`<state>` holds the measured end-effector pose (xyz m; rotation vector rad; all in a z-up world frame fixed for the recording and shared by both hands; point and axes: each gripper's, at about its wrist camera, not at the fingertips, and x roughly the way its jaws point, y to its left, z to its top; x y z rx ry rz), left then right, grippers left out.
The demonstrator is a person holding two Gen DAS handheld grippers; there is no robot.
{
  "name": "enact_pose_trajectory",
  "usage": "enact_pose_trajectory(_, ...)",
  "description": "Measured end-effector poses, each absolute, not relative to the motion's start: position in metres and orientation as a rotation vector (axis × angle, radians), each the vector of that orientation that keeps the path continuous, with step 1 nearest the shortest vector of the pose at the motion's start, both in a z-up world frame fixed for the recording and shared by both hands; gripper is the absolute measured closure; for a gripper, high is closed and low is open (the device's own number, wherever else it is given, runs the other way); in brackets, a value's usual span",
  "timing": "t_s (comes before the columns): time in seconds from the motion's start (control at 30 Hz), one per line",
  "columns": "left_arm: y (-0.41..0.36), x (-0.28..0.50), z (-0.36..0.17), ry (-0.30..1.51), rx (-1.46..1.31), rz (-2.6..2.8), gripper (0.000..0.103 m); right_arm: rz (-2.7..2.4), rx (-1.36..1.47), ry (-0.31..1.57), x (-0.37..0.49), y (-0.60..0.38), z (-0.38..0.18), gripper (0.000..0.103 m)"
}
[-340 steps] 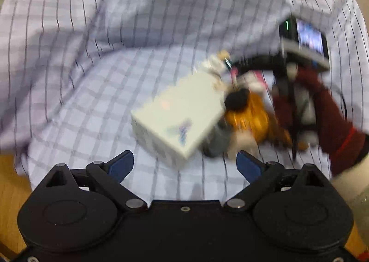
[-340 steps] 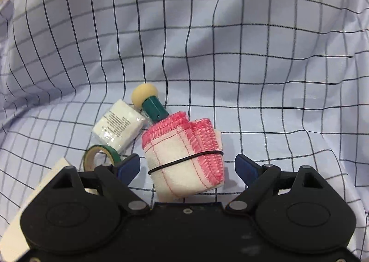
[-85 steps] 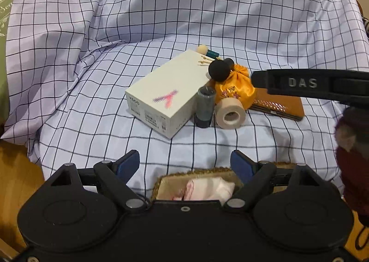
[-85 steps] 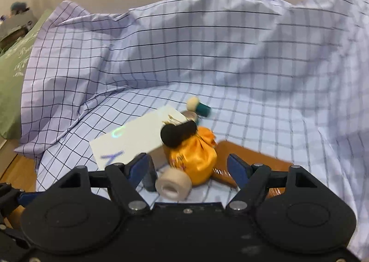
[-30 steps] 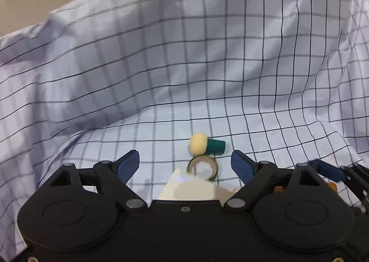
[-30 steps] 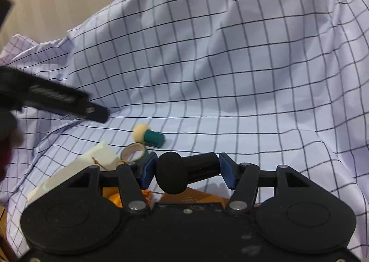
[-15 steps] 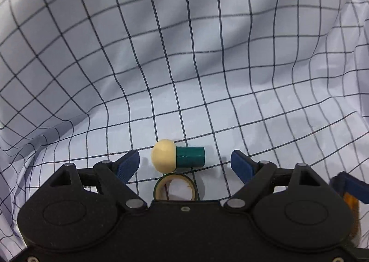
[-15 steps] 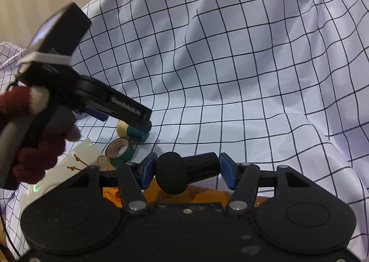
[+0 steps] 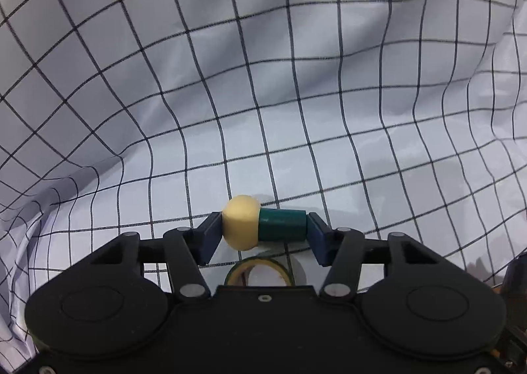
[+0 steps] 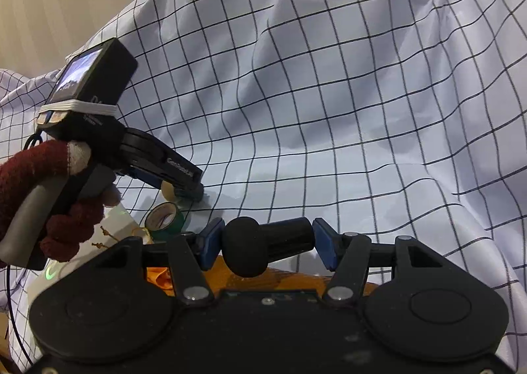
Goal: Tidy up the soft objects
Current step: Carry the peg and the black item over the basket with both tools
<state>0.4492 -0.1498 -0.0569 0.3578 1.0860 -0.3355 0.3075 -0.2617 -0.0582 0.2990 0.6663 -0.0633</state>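
Left wrist view: left gripper [image 9: 263, 233] closed on a small sponge applicator [image 9: 263, 222] — cream foam head against the left pad, dark green handle butted against the right pad. The piece lies crosswise between the fingers, low over the checked cloth [image 9: 296, 77]. Just under it, near the gripper body, a green tape roll [image 9: 258, 272] stands on edge, its lower part hidden by the housing. The cloth is pale lilac with a black grid, rising in folds behind and to both sides.

Right wrist view, left to right: a hand in a dark red knitted glove [image 10: 42, 209] grips the grey handle of the left gripper [image 10: 184, 189], which carries a small camera with a lit screen [image 10: 92, 77] strapped on top with a white band. Its tip is down at the cloth; a bit of cream foam shows between the fingers there. Just beside the tip, the green tape roll [image 10: 164, 217]. Below the glove, a white box [image 10: 98, 242] with small gold marks, partly covered. An orange fabric pouch [image 10: 161, 278] peeks out behind the near housing, with a brown flat item [image 10: 290, 278] beside it — kind unclear.

Centre: right gripper [image 10: 268, 247] clamped on a black sponge applicator [image 10: 263, 245] — rounded foam head toward the left pad, black handle against the right pad, held crosswise above the pouch. To the right, only folded checked cloth [image 10: 395, 110].
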Motion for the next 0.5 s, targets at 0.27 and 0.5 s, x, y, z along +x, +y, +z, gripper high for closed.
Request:
enact_pose_trajectory(0.27, -0.168, 0.428, -0.029, 1.036, 0.306, -0.398, 0.050, -0.147, 0.302, 0.663, 0.292, -0.276, -0.054, 0.045)
enact_pose_trajectory(0.5, -0.216, 0.394, -0.007, 1.001, 0.283, -0.523, 0.050, -0.251, 0.304, 0.676, 0.265, -0.293, -0.050, 0.045)
